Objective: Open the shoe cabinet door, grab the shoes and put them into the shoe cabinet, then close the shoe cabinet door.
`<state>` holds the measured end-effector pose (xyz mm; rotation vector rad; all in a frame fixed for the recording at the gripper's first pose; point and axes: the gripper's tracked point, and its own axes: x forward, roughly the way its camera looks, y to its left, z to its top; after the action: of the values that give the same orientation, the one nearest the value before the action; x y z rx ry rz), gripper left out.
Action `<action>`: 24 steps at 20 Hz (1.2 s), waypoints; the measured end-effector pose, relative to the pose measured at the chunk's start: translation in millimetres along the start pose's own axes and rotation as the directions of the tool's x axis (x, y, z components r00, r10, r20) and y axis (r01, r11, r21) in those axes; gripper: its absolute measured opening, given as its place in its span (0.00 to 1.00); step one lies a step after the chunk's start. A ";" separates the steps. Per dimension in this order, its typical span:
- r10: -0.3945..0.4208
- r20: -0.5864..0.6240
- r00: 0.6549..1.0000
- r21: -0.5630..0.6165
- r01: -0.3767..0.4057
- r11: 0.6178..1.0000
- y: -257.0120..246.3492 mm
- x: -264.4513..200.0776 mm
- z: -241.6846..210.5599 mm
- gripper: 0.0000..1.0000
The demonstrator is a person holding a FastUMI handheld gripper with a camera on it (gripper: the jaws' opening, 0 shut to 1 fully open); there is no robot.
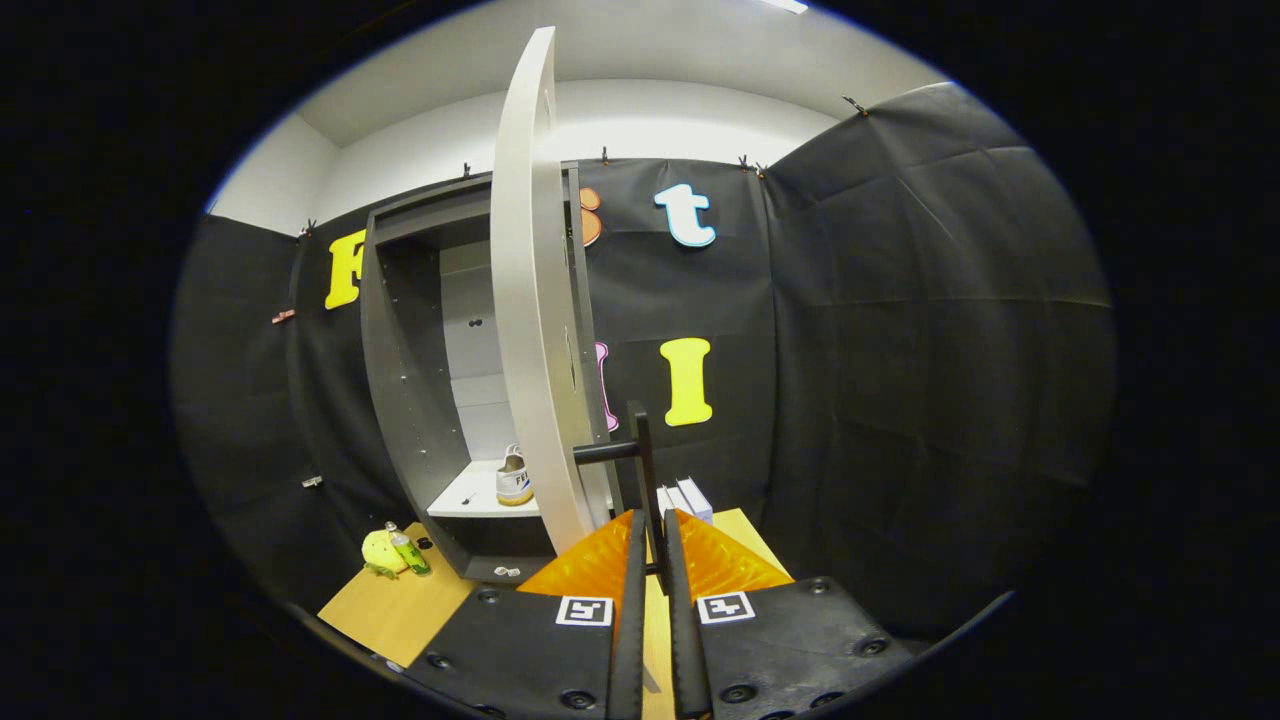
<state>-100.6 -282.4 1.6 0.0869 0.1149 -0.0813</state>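
Looking along fingers, you see gripper point(652, 540) nearly closed, both fingers pressing on thin black door handle point(645, 470), which sticks out from white cabinet door point(530, 300). Door stands wide open, edge toward you. Grey shoe cabinet point(400, 350) open beyond door, to its left. One white shoe point(514, 478) sits on pale shelf point(462, 497) inside, partly behind door. Yellow plush toy point(381, 551) and green bottle point(408, 550) on wooden table point(400, 605) near cabinet foot. White box point(690, 497) just beyond fingertips.
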 end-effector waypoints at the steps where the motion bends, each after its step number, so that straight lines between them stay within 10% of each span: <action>1: 0.001 -0.002 1.000 0.004 -0.001 1.000 3.1 -1.3 0.3 0.16; 14: -0.049 0.008 0.999 -0.009 0.049 0.999 127.9 -5.6 -34.8 0.17; 24: 0.097 -0.018 0.995 -0.017 -0.097 0.995 244.0 35.3 -52.9 0.17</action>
<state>-50.6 -38.0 -35.0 0.0753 0.1288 0.0173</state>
